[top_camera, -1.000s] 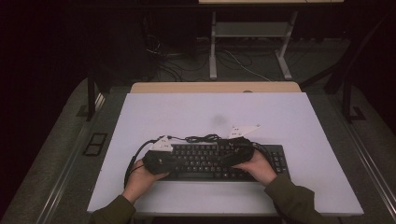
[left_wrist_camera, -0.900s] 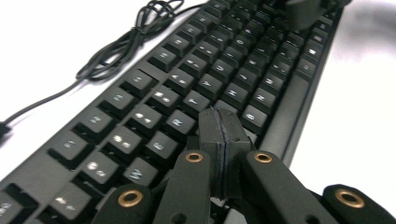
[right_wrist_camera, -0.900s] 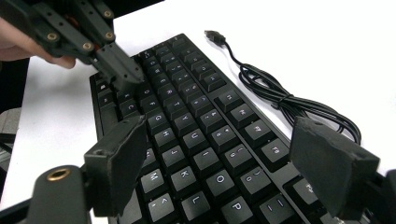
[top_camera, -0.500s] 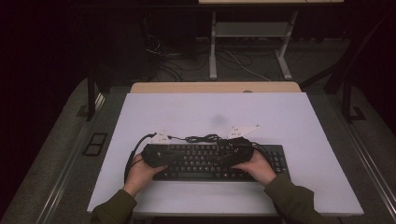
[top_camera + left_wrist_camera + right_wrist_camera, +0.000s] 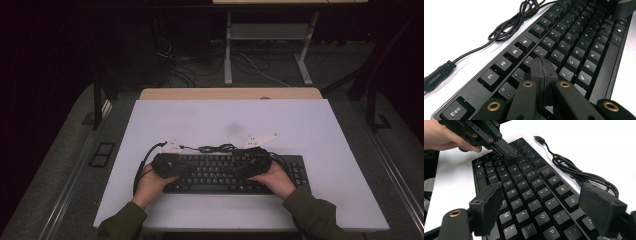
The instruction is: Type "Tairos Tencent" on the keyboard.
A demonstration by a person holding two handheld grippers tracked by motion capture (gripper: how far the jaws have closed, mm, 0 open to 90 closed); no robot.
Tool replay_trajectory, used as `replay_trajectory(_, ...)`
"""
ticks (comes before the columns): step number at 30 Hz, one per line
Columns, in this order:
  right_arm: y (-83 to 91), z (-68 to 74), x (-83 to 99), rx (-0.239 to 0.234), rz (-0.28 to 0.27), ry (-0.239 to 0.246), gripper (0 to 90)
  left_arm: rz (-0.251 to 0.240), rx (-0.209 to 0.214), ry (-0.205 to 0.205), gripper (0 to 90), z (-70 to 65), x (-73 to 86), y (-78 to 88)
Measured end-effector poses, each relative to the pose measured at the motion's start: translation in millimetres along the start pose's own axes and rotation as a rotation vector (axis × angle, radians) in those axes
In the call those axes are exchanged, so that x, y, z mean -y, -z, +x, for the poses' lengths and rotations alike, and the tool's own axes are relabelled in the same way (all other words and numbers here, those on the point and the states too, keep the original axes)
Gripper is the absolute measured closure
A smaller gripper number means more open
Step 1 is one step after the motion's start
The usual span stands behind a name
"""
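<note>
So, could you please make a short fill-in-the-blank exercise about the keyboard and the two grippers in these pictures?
1. The jaws of the left gripper are pressed ____ over the keyboard.
2. The jaws of the right gripper stand wide ____.
3. The keyboard's cable lies coiled on the ____ table.
4. The key at the keyboard's corner reads ____.

Missing words: together; open; white; Esc
</note>
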State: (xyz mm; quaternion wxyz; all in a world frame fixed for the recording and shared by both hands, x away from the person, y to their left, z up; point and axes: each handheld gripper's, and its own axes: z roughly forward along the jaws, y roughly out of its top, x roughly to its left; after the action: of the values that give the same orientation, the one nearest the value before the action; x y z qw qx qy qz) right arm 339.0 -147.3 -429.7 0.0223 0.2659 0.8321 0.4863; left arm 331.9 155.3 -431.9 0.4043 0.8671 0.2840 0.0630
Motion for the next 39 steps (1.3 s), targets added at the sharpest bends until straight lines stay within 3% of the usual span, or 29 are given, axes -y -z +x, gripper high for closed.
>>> replay_trajectory(9, -0.4, 0.0, 0.3, -0.003, 0.001, -0.004, 18.8, 0.011, 0.004, -0.007, 89.2, -0.1, 0.9, -2.2)
replay_trajectory(16, 0.1, -0.5, 0.1, -0.002, 0.001, -0.002, 18.8, -0.019, 0.006, 0.017, 89.0, -1.4, 0.6, -0.4)
replay_trajectory(27, 1.0, 0.0, -0.4, -0.004, 0.000, -0.004, 18.7, -0.022, 0.009, 0.017, 88.6, -2.9, 0.4, 2.2)
replay_trajectory(39, -0.7, 3.5, -1.2, -0.022, 0.017, 0.017, 17.8, -0.041, 0.002, 0.030, 77.1, -6.3, 3.7, 7.2)
